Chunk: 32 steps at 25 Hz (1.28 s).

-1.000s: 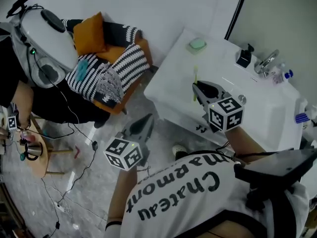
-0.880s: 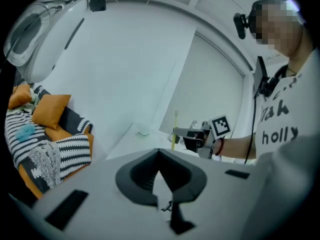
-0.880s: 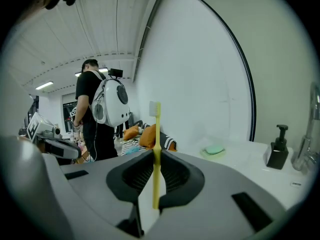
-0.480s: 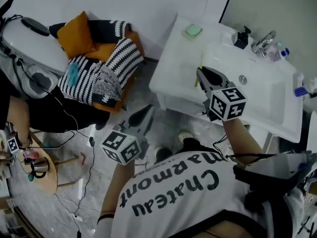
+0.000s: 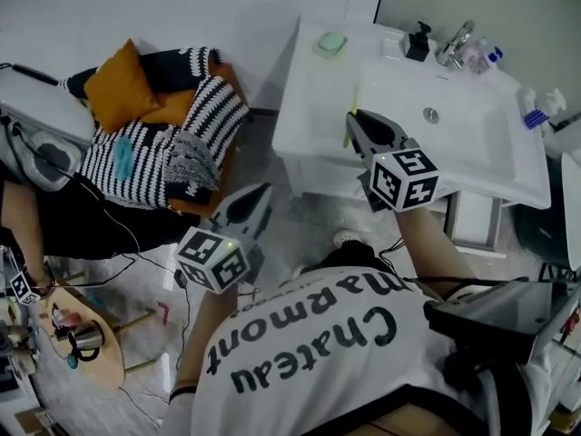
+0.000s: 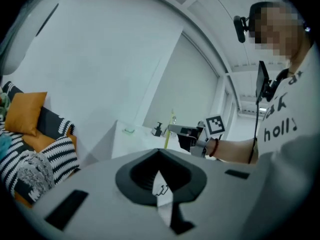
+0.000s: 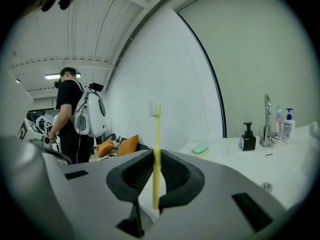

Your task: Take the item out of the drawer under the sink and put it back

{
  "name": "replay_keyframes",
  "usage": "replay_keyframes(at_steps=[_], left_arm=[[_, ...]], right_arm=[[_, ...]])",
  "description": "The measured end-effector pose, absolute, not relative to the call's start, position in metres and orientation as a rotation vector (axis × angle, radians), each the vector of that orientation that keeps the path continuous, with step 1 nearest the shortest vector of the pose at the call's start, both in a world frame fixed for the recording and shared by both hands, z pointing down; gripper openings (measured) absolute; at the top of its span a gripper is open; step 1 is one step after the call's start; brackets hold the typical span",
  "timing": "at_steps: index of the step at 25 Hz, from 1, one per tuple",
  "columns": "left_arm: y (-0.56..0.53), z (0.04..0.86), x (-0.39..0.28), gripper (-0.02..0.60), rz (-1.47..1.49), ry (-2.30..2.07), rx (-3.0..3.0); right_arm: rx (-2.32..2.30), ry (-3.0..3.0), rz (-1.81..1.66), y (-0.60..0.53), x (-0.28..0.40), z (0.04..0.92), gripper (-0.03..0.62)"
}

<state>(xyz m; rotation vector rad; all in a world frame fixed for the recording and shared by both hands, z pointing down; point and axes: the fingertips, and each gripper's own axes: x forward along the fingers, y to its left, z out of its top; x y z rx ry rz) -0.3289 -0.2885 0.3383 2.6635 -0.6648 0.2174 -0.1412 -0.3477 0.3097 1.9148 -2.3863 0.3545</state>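
1. Toothbrush: yellow, slim handle, pale bristle head uppermost. It stands upright in the right gripper view, its lower handle caught between the two dark pads. In the head view it is over the flat left part of the sink, just beside the basin and clear of the surface.
2. Right tongs: pinching the toothbrush, with both pads pressed against the handle. They reach out over the sink's near left side.
3. Left tongs: pads pressed together at the tips, nothing between them. In the head view they are held over the floor, well left of the sink and lower in the frame.
4. Sink: white unit against the wall, with its basin to the right of centre.
5. Soap: green, at the sink's back left corner.
6. Pump dispenser: black, at the back edge just beside the tap.
7. Armchair: left of the sink. It carries a striped blanket and an orange cushion.
8. Second person: standing at the far left of the right gripper view, wearing a white backpack.
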Motion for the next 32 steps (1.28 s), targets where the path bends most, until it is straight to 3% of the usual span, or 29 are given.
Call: replay_keyframes(at_steps=[14, 32], left_arm=[[-0.294, 0.344, -0.317, 0.008, 0.187, -0.597, 2.64], [-0.377, 0.323, -0.287, 0.008, 0.132, -0.678, 2.663]], right_arm=[[1.981, -2.382, 0.355, -0.349, -0.14, 0.296, 0.052], [1.852, -2.39, 0.418, -0.437, -0.114, 0.32, 0.052]])
